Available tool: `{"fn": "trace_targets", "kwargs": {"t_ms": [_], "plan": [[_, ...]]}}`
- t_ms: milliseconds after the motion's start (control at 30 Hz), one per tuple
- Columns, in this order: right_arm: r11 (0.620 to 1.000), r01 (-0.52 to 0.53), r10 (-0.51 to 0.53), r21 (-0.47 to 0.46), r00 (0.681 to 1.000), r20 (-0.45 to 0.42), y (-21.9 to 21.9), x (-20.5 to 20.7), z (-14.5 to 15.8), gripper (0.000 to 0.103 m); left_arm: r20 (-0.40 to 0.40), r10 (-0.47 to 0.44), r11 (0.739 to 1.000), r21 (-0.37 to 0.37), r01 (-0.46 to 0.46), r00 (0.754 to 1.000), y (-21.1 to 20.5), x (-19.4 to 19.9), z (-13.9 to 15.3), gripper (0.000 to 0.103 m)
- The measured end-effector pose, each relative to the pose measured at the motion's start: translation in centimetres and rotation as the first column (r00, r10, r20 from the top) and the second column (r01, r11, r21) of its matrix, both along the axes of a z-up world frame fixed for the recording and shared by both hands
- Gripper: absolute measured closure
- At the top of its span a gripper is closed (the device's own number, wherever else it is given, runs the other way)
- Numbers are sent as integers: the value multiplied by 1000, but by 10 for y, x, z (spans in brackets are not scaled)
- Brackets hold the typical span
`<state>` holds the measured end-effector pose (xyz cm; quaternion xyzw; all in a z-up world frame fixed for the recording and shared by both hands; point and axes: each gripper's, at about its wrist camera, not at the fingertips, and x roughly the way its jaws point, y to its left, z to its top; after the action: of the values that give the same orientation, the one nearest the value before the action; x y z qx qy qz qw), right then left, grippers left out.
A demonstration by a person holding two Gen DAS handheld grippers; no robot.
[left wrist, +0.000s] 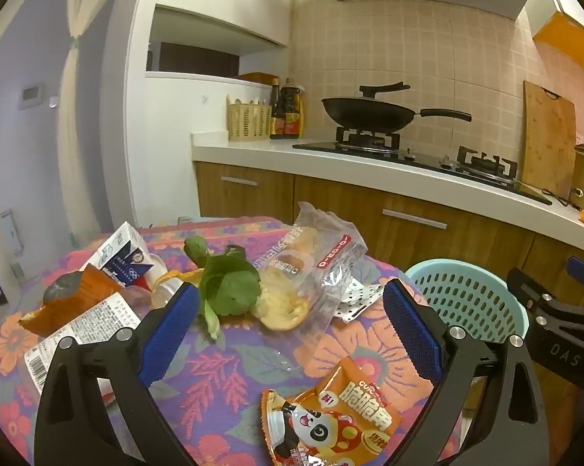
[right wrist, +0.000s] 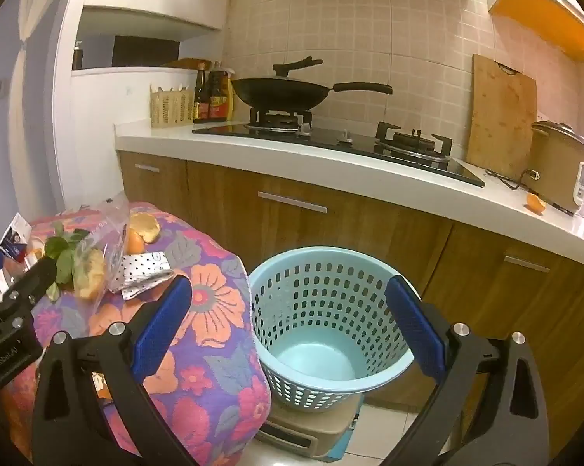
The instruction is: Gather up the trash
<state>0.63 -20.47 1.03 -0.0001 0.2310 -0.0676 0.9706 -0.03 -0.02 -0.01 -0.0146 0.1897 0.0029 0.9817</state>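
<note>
Trash lies scattered mid-frame on the floral surface (left wrist: 230,384): orange snack packet (left wrist: 331,419) nearest. Left hand-held gripper (left wrist: 292,334) gapes wide and empty, as does the right hand-held gripper (right wrist: 288,326) above the basket (right wrist: 323,310). Lower squarely over the packet, pinching a raised edge.

- Orange snack packet (left wrist: 331,419) printed with a panda lies flat at the near edge of the floral cloth.
- Clear plastic bag (left wrist: 311,268), crumpled, holds yellowish peel.
- Green leaves (left wrist: 226,283) lie just beside it.
- Blue-white carton (left wrist: 123,256) lies tilted.
- Pale blue perforated basket (right wrist: 327,322) stands upright beside the table, empty.
</note>
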Motion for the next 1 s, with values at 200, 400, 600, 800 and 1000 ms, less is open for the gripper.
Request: {"fn": "trace_targets", "kwargs": {"t_ms": [200,400,600,800,1000], "plan": [[1000,14,-14,-9,1000,2,1,0,0,8,-1,-5,1000,0,5,1000,3,-2,0,10],[999,11,-11,-31,1000,10,8,-1,-2,8,7,-6,1000,8,6,1000,-3,-3,-3,10],[1000,6,-6,-24,1000,8,8,-2,2,8,0,-5,1000,8,5,1000,-1,0,0,10],[1000,1,-1,-9,1000,14,5,-3,4,8,6,-5,1000,10,5,1000,1,1,0,10],[1000,10,-10,-17,1000,15,7,-3,5,8,4,-6,1000,21,6,1000,-1,1,1,10]]}}
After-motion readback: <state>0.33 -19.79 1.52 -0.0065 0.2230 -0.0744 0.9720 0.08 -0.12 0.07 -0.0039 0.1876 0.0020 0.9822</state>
